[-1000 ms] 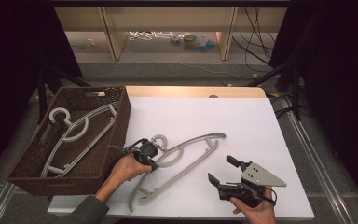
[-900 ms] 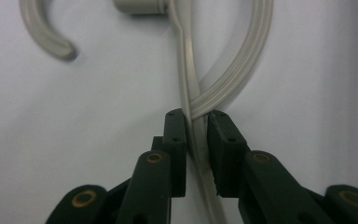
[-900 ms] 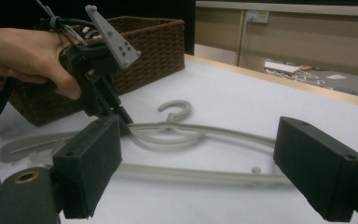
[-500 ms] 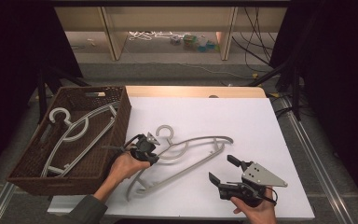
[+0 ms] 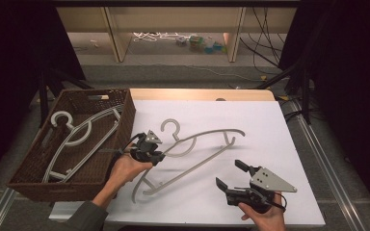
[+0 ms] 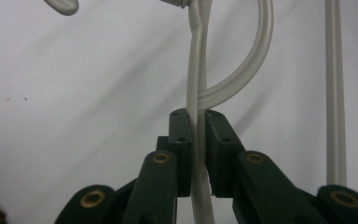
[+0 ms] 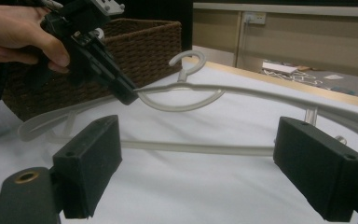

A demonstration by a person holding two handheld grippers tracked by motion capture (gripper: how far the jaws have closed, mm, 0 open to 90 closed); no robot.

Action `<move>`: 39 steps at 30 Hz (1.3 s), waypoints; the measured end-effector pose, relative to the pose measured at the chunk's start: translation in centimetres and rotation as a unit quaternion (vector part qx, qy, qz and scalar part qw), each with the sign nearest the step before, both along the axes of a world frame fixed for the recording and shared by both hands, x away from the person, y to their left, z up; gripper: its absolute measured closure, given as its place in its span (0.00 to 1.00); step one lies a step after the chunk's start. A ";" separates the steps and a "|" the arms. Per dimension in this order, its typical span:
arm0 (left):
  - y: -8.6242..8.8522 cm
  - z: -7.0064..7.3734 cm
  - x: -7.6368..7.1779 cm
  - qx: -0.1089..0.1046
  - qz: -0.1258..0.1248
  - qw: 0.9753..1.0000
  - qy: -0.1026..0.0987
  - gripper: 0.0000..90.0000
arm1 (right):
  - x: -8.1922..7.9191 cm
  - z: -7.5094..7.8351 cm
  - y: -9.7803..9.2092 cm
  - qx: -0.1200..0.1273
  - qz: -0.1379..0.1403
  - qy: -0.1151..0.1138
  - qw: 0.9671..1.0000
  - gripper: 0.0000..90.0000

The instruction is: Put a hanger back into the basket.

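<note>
a grey plastic clothes hanger (image 5: 197, 144) lay partly lifted on the white table top (image 5: 279, 144), just to the right of a brown wicker basket (image 5: 125, 110). the left gripper (image 5: 149, 151) was clamped on the hanger's upper arm, close to the neck, on the side nearest the basket. in the left gripper view, its two black jaws were shut tight on the thin grey bar, with a curved loop of the hanger (image 6: 242, 84) rising just beyond them.

the hanger looked light and stiff, with a smooth, probably slippery surface. its long thin arms would likely flex a little and swing if held at one end. the firmest hold seemed to be near the neck, where the weight balances.

the right gripper (image 5: 236, 183) was farther from the basket, near the front edge of the table, apart from the hanger. its jaws stood wide open and held nothing. in the right gripper view, the hanger's lower bar (image 7: 191, 148) lay beyond and between its jaws.

a second hanger (image 5: 77, 134) of the same kind lay inside the basket.
</note>
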State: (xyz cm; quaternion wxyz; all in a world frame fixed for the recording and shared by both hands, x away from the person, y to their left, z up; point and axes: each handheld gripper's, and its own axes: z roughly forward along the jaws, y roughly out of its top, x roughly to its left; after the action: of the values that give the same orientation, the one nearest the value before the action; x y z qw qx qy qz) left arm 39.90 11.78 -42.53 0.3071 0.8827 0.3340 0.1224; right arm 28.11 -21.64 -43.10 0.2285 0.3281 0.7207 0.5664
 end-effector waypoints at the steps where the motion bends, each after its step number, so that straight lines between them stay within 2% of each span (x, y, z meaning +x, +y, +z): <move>1: 0.1 0.2 0.0 0.004 -0.007 1.000 0.003 0.91 | 0.0 0.0 0.0 -0.001 0.000 0.000 1.000 0.18; 2: 0.2 0.4 0.0 0.000 -0.009 1.000 0.013 0.91 | 0.0 0.0 0.0 -0.001 0.000 0.000 1.000 0.18; 4: 0.2 0.5 -0.1 -0.009 -0.002 1.000 -0.002 0.91 | 0.1 0.0 -0.1 -0.001 -0.001 -0.001 1.000 0.18; 7: 0.6 1.2 -0.2 -0.018 -0.007 1.000 0.010 0.91 | 0.1 0.0 -0.2 0.002 0.001 -0.001 1.000 0.18; 8: 0.6 1.2 -0.3 -0.025 -0.002 1.000 0.001 0.91 | 0.1 0.0 -0.2 0.003 -0.001 -0.001 1.000 0.18; 10: 0.8 1.6 -0.3 -0.026 -0.004 1.000 0.003 0.91 | 0.0 0.0 -0.2 0.003 -0.001 -0.001 1.000 0.18; 11: 0.9 1.8 -0.4 -0.037 -0.002 0.999 0.001 0.91 | 0.0 0.0 -0.2 0.004 -0.001 -0.002 1.000 0.18; 15: 1.2 2.4 -0.7 -0.056 -0.003 0.998 -0.002 0.91 | 0.1 -0.1 -0.2 0.005 -0.002 -0.004 1.000 0.18; 17: 1.4 2.8 -0.8 -0.068 -0.002 0.998 0.002 0.91 | 0.1 -0.1 -0.2 0.007 -0.003 -0.007 1.000 0.18; 18: 1.4 3.0 -0.8 -0.074 -0.002 0.997 0.002 0.91 | 0.0 0.0 -0.3 -0.002 -0.008 0.002 1.000 0.18; 20: 1.7 3.3 -0.8 -0.089 -0.005 0.996 0.009 0.91 | 0.0 0.0 -0.2 0.000 -0.009 0.005 1.000 0.18; 25: 2.4 4.8 -0.9 -0.104 -0.007 0.995 0.013 0.91 | 0.0 0.0 -0.3 -0.001 -0.009 0.006 1.000 0.18; 28: 2.8 6.0 -1.1 -0.129 -0.004 0.991 0.018 0.91 | 0.0 0.0 -0.2 -0.001 -0.008 0.005 1.000 0.18; 29: 3.1 6.5 -1.1 -0.124 -0.009 0.992 0.016 0.91 | 0.0 0.0 -0.2 -0.002 -0.008 0.008 1.000 0.18; 30: 3.2 6.9 -1.2 -0.133 -0.007 0.991 0.016 0.91 | 0.0 0.0 -0.2 -0.001 -0.008 0.007 1.000 0.18; 31: 3.5 7.4 -1.2 -0.125 -0.008 0.992 0.011 0.91 | 0.0 0.0 -0.2 0.000 -0.007 0.006 1.000 0.18; 32: 3.8 7.8 -1.2 -0.128 -0.009 0.992 0.010 0.91 | 0.0 0.0 -0.2 -0.001 -0.007 0.006 1.000 0.18; 33: 4.0 8.2 -1.3 -0.134 -0.003 0.991 0.008 0.91 | 0.0 0.0 -0.2 -0.001 -0.006 0.007 1.000 0.18; 39: 6.9 10.8 -1.4 -0.134 0.012 0.991 -0.016 0.91 | 0.0 0.0 -0.2 0.000 -0.007 0.007 1.000 0.18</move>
State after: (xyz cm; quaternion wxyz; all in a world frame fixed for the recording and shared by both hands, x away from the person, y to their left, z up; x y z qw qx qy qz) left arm 38.46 18.65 -31.72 0.4263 0.8273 0.3535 0.0940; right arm 28.10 -21.81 -43.13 0.2270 0.3369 0.7203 0.5622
